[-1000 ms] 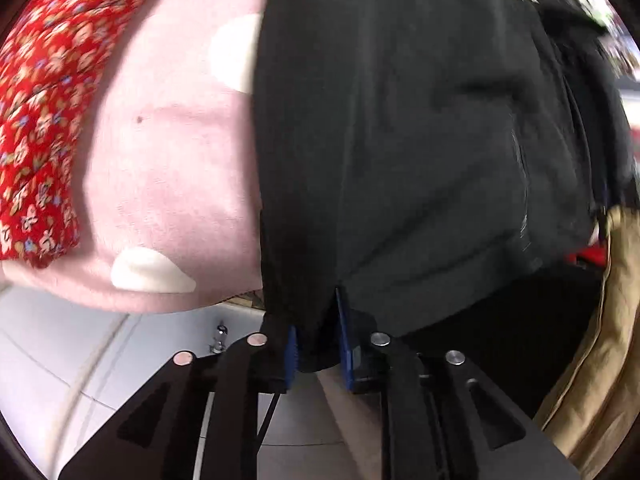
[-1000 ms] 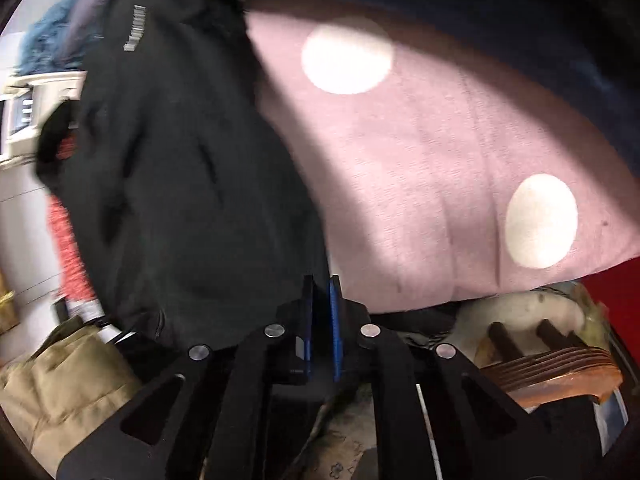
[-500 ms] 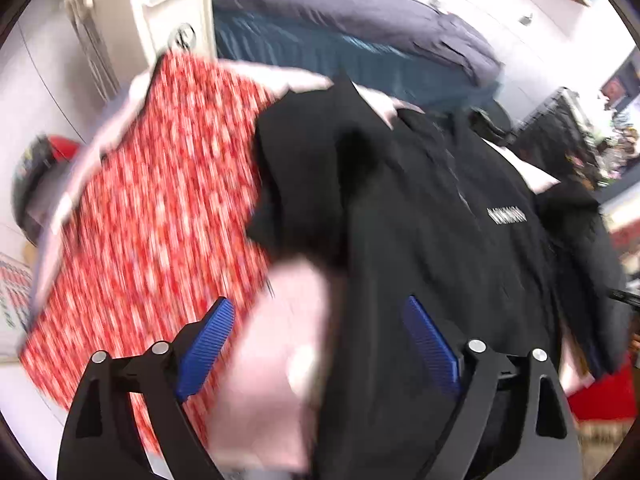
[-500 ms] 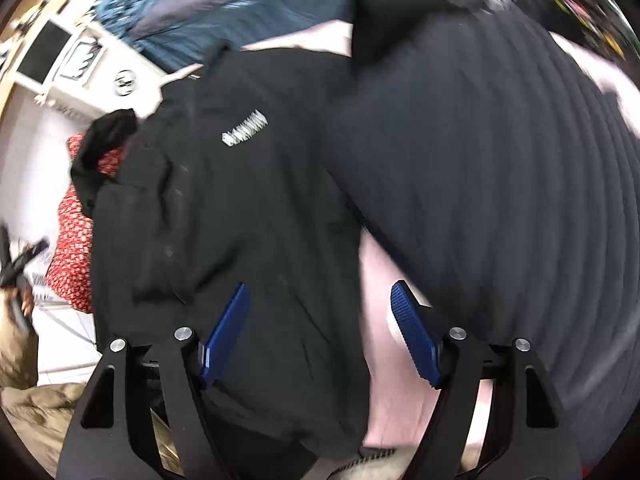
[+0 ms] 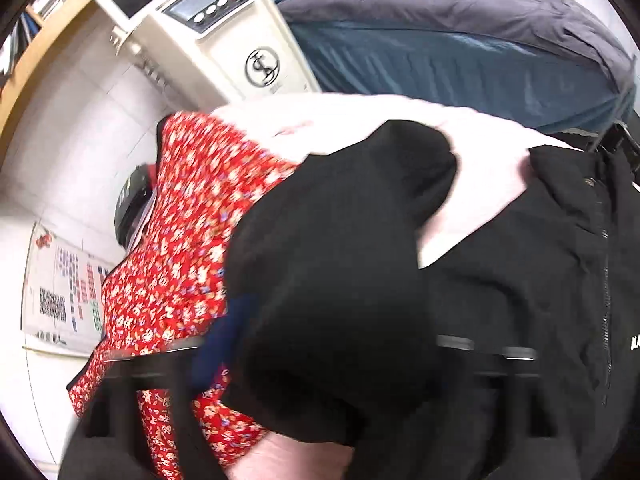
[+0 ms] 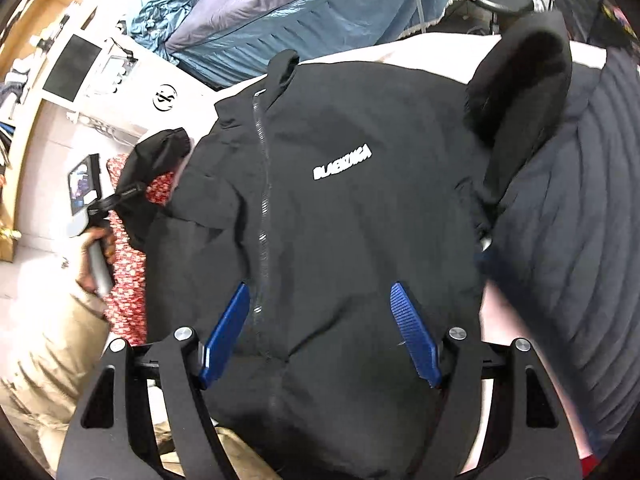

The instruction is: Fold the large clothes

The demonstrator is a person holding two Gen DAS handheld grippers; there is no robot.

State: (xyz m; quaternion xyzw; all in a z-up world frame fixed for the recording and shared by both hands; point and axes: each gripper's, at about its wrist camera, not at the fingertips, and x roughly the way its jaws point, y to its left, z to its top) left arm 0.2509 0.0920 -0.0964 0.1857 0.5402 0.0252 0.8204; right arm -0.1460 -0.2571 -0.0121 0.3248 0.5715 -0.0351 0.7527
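A black zip jacket (image 6: 328, 220) with a white chest logo lies front up on a pink cover (image 6: 436, 46). My right gripper (image 6: 320, 332) is open above its lower front, blue pads on either side of the zip. In the left wrist view the jacket's sleeve (image 5: 340, 280) drapes over my left gripper (image 5: 328, 368), which is blurred; one blue pad (image 5: 224, 340) shows dimly, the other is hidden. The right wrist view shows the left gripper (image 6: 132, 192) under that sleeve at the far left.
A red floral garment (image 5: 180, 260) lies left of the jacket. A dark quilted garment (image 6: 568, 240) lies to its right. A blue bed (image 6: 320, 12) and a white appliance (image 5: 224, 40) stand behind. A beige garment (image 6: 44, 352) sits at the lower left.
Both grippers let go of the jacket's hem, opened and rose over the laid-out jacket. The left gripper then moved in under the left sleeve.
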